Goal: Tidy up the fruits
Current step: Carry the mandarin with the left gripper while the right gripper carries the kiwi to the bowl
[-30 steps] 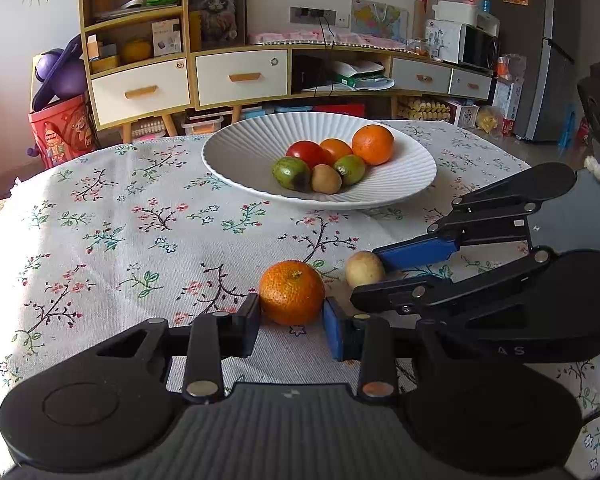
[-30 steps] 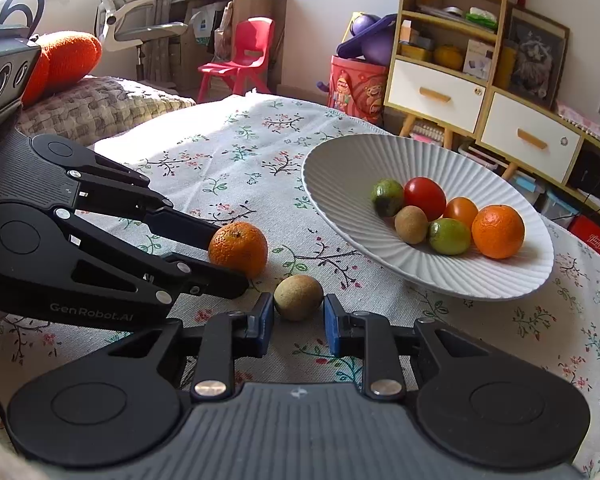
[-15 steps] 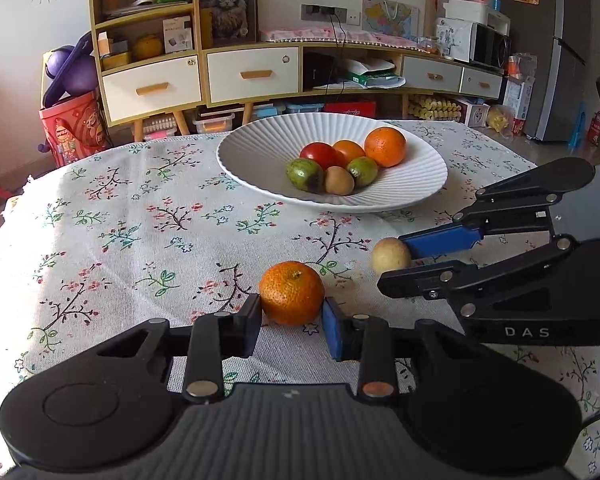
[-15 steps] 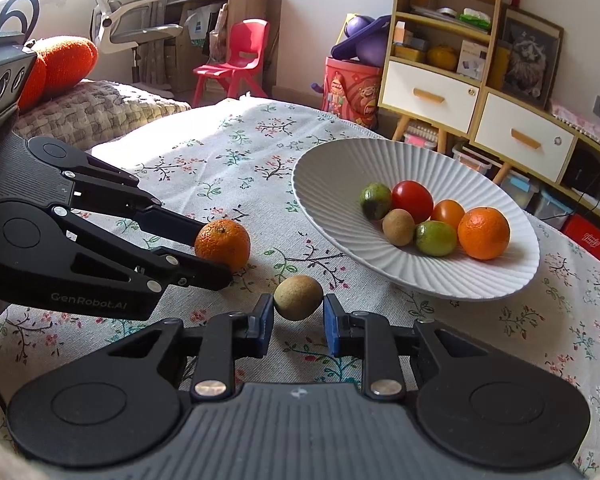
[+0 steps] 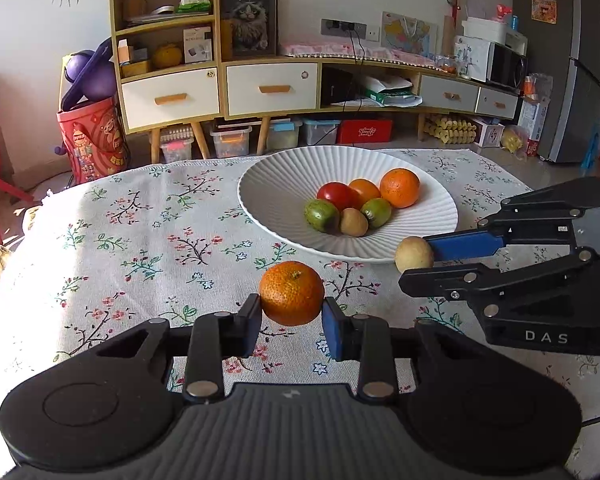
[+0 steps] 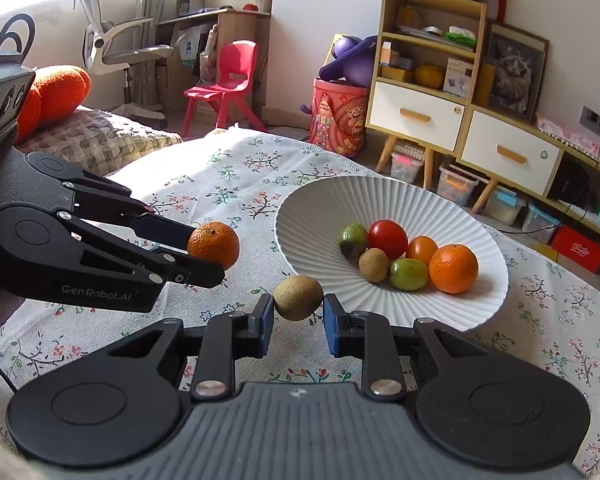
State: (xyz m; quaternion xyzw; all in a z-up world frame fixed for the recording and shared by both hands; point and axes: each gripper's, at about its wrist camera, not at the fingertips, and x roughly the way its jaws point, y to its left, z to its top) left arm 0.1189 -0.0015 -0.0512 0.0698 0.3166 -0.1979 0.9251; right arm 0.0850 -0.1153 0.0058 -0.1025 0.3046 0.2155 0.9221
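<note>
My left gripper (image 5: 291, 314) is shut on a mandarin orange (image 5: 291, 293) and holds it above the flowered tablecloth; it also shows in the right wrist view (image 6: 213, 245). My right gripper (image 6: 298, 316) is shut on a brown kiwi (image 6: 298, 297), lifted off the cloth; the kiwi shows in the left wrist view (image 5: 414, 254) at the right gripper's fingertips. A white ribbed plate (image 5: 276, 188) beyond both grippers holds a tomato (image 5: 335, 196), two oranges, two green fruits and a brown kiwi (image 5: 353, 222).
The plate (image 6: 400, 200) lies at the table's far side. The flowered tablecloth (image 5: 140, 240) covers the whole table. Behind it are a wooden cabinet with drawers (image 5: 172, 96), a red bin (image 5: 92, 140) and a red chair (image 6: 228, 80).
Both grippers have risen with their fruit: the mandarin and the kiwi have left the cloth. Both now stand higher and closer to the plate.
</note>
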